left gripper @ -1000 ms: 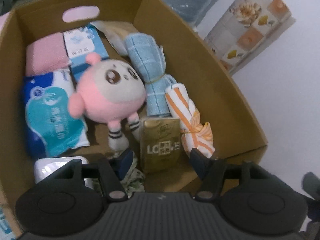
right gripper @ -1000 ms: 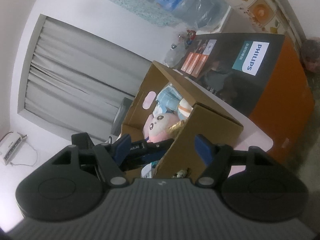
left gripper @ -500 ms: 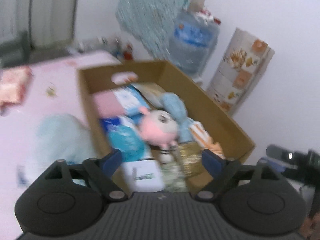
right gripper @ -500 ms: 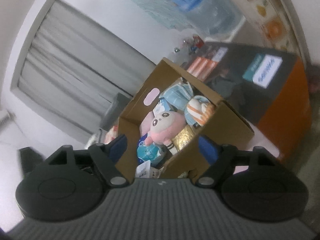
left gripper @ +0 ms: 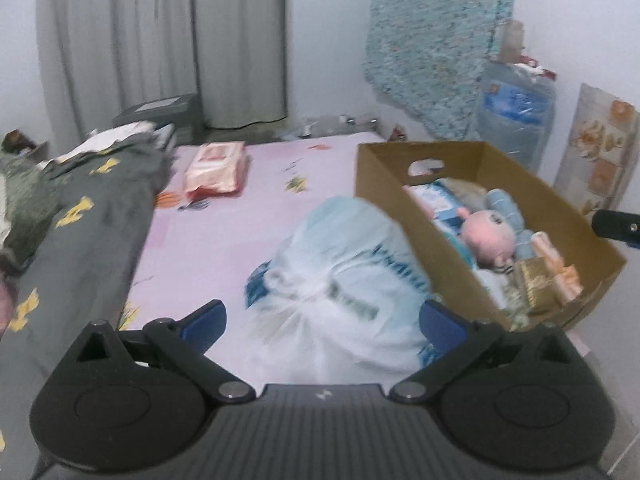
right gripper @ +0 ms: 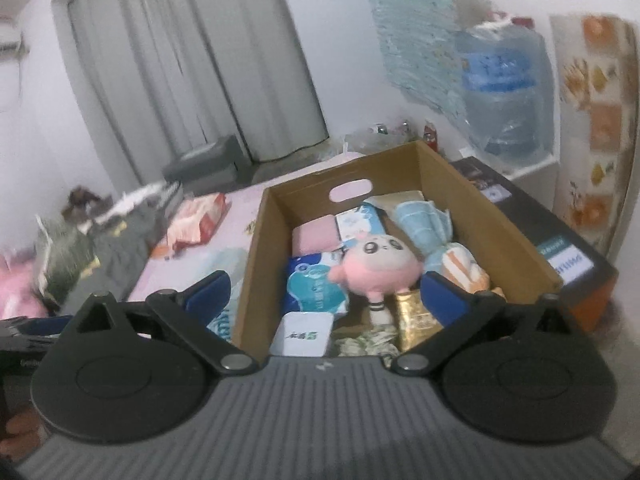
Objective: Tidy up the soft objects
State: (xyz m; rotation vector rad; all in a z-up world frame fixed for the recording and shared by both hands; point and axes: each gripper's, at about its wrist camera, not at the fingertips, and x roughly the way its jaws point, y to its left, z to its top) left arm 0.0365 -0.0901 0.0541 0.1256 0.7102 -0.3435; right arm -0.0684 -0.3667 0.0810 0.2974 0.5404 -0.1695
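Evidently packed to keep soft goods together, the cardboard box (right gripper: 256, 264) holds the pink plush (right gripper: 376, 268); left gripper (left gripper: 322, 326) and right gripper (right gripper: 326, 294), jaws just opening, spread empty.

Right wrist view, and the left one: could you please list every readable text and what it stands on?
"PHILIPS", probably, upside down and blurred: white label on the black and orange carton.
Too blurred to read: white tissue pack, blue and white wipes pack, gold box, pale plastic bag, blue water jug label.
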